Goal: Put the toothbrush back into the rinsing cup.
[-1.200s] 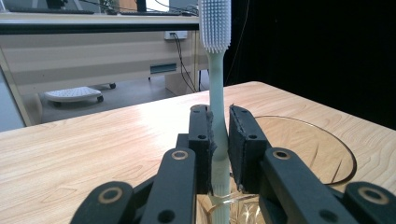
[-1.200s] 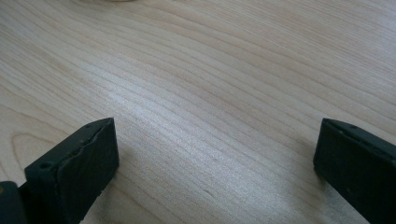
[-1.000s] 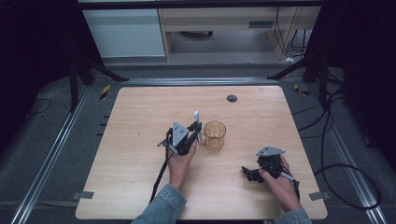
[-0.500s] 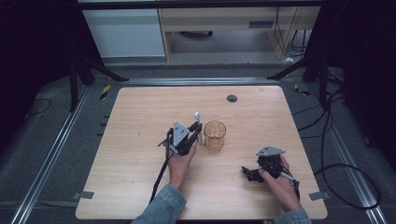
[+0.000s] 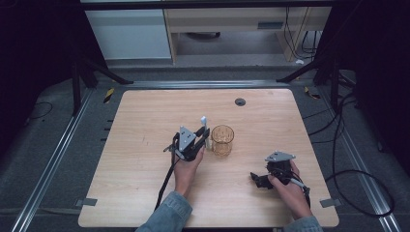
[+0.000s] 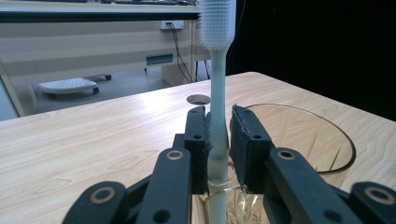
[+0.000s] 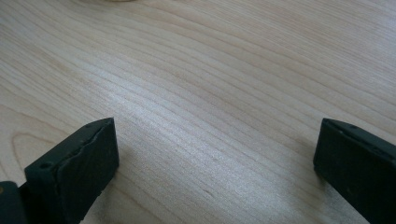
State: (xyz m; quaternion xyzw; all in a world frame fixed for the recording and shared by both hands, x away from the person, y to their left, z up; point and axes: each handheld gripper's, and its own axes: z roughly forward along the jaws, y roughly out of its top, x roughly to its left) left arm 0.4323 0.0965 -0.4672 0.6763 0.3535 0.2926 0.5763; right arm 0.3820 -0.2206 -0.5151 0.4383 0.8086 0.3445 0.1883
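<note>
A pale green toothbrush (image 6: 218,116) stands upright, bristled head at the top, its handle pinched between the jaws of the left gripper (image 5: 202,137). Its lower end reaches down to the rim of the cup (image 5: 222,140), at the cup's left edge; whether it rests inside cannot be told. The cup is clear amber glass with a cut pattern, upright and open-mouthed, near the middle of the wooden table (image 5: 145,121).
</note>
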